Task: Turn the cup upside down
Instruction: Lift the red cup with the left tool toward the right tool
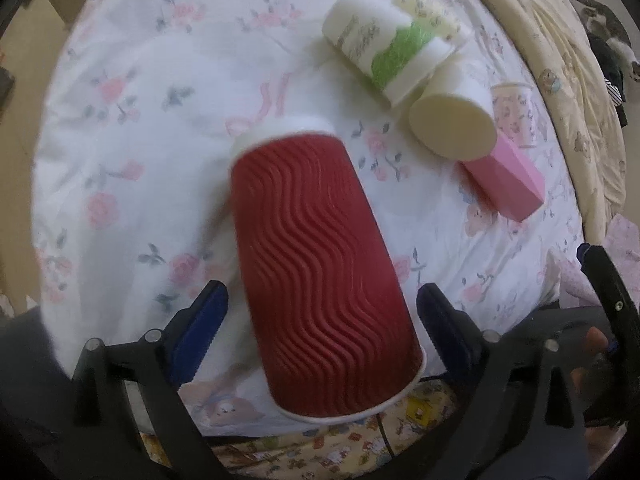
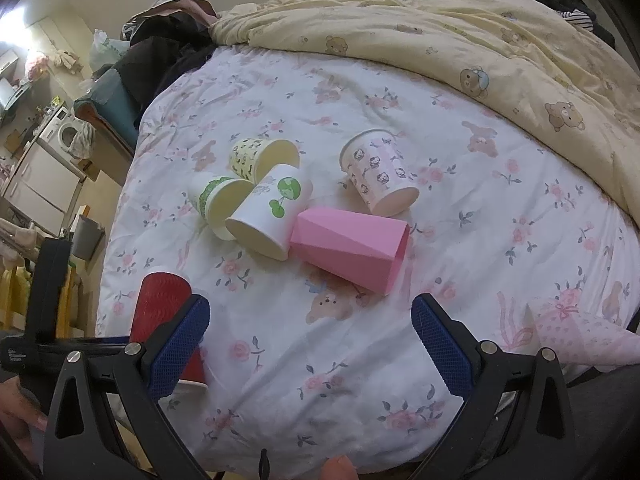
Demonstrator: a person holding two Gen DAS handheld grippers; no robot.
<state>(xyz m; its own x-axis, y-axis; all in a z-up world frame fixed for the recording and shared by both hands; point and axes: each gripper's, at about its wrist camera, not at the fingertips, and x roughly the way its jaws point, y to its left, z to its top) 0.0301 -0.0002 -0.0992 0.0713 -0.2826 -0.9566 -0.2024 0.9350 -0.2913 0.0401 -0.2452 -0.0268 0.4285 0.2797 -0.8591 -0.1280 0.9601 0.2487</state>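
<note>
A red ribbed paper cup (image 1: 316, 264) stands upside down on the floral bedsheet, white rim down near the bed's front edge and slightly tilted. My left gripper (image 1: 322, 320) is open, one blue pad on each side of the cup's lower part, with a gap on both sides. The same cup (image 2: 160, 312) shows at the lower left of the right wrist view, partly behind the left blue pad. My right gripper (image 2: 310, 344) is open and empty above the sheet.
Several other paper cups lie on their sides mid-bed: a pink faceted cup (image 2: 352, 248), a white cup with green print (image 2: 268, 212), a green-banded cup (image 2: 220, 204), a yellow patterned cup (image 2: 260, 156) and a kitten-print cup (image 2: 376, 172). A cream bear-print duvet (image 2: 480, 40) covers the far side.
</note>
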